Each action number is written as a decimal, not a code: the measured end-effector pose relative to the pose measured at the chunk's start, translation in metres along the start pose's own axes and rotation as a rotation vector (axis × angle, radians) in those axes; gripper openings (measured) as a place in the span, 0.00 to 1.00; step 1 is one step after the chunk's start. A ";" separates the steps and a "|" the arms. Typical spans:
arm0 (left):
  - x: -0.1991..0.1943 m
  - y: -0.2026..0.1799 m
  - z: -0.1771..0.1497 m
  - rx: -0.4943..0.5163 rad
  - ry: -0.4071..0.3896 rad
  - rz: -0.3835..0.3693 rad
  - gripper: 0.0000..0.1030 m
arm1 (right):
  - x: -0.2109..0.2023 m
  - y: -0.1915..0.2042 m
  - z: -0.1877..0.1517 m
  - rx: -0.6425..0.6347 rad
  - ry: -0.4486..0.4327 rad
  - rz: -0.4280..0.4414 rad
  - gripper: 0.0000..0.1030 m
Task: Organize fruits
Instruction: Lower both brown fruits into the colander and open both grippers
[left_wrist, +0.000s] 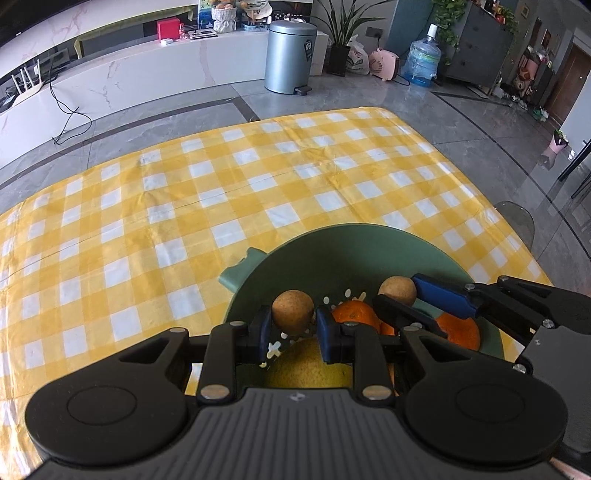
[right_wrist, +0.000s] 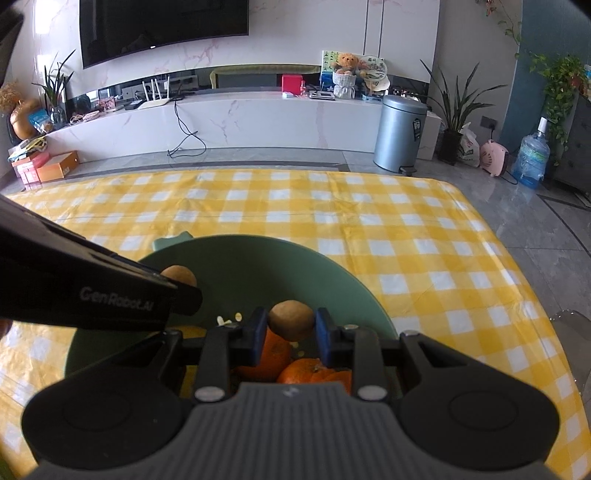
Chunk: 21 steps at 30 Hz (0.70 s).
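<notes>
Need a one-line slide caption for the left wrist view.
Left gripper holds a small brown fruit over the green bowl of oranges; right gripper grips another alongside.

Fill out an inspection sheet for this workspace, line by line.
Surface: table under a yellow checked cloth, creased.
Job's things: green bowl holds oranges and a yellow fruit, partly hidden; two small brown fruits are held above it.
Clutter: nothing seen on the cloth beyond the bowl.
Grippers: left gripper shut on one brown fruit; right gripper shut on the other brown fruit. Both are over the bowl, close together.
Cables: black cable hangs from the white counter to the floor.
Surroundings: silver bin, water jug, potted plant, TV.
</notes>
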<state>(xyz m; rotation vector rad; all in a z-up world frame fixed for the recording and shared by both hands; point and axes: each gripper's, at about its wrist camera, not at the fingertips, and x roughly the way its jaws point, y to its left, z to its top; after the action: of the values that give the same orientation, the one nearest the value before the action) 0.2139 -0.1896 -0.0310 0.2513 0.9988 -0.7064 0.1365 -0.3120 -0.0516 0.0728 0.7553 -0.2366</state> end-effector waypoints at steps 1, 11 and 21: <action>0.003 0.000 0.000 -0.002 0.005 -0.003 0.27 | 0.002 0.000 0.000 0.000 0.003 -0.003 0.24; 0.019 0.004 0.001 -0.007 0.025 -0.013 0.28 | 0.016 -0.003 -0.001 0.017 0.052 0.003 0.24; 0.023 0.010 0.008 -0.055 0.037 -0.096 0.28 | 0.017 -0.007 -0.004 0.043 0.056 0.028 0.24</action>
<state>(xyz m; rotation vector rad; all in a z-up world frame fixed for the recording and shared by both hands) 0.2340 -0.1959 -0.0474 0.1696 1.0694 -0.7628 0.1442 -0.3216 -0.0660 0.1308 0.8045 -0.2254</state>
